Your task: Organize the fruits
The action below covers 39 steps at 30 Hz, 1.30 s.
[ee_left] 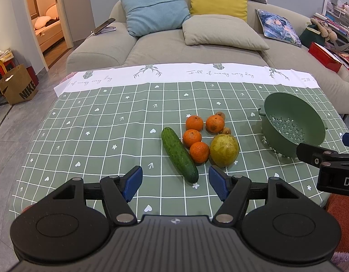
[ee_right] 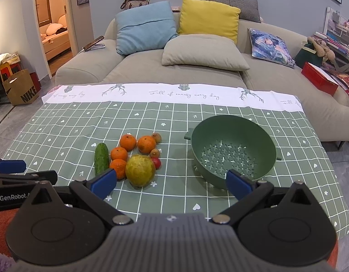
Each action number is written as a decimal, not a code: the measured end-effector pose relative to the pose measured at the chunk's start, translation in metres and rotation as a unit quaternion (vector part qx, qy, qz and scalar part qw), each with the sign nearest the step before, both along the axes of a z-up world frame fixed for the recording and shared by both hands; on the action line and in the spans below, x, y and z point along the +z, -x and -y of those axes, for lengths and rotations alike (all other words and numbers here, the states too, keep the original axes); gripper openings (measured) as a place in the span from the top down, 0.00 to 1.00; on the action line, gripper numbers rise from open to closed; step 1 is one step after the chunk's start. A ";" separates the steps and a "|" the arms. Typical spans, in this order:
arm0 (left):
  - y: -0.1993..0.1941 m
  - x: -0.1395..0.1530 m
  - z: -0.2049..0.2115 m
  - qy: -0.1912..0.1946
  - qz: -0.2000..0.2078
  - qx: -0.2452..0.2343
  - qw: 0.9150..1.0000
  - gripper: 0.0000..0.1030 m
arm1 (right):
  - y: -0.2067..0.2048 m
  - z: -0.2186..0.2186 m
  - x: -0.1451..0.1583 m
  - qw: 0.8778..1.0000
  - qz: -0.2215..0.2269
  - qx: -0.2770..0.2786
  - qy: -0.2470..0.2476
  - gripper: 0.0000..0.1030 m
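Near the bench's front edge, my left claw (ee_left: 175, 182) hung apart before the cucumber (ee_left: 179, 154); the oranges (ee_left: 192, 137) clustered mid-bench, unsorted; my right claw (ee_right: 171, 182), also apart, faced the empty colander (ee_right: 233, 151) awaiting them.

Home living rm — beige sofa (ee_right: 174, 68) at far side w/ blue cushion (ee_right: 145, 27), yellow cushion (ee_right: 208, 15) & printed cushion (ee_right: 270, 45). Low table under green checked cloth (ee_right: 151, 117) in front. Doorway (ee_right: 53, 22) far left into bedrm — paper shopping bag (ee_right: 20, 88) on floor nearby.
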<state>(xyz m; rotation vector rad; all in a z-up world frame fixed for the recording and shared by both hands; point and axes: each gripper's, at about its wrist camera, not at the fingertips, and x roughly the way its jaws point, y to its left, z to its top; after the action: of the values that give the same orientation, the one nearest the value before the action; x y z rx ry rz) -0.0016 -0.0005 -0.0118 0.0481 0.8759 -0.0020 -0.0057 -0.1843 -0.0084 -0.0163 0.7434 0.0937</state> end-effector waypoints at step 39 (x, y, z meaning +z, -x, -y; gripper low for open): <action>-0.072 -0.042 -0.037 0.133 -0.056 -0.002 0.990 0.59 | -0.063 -0.019 -0.056 0.990 -0.031 0.134 -0.041 0.45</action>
<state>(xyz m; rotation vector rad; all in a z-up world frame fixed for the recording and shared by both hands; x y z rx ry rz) 0.0701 0.0368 -0.0542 -0.2017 0.9815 -0.1264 0.0572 -0.1651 -0.0646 -0.0347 0.7968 0.3820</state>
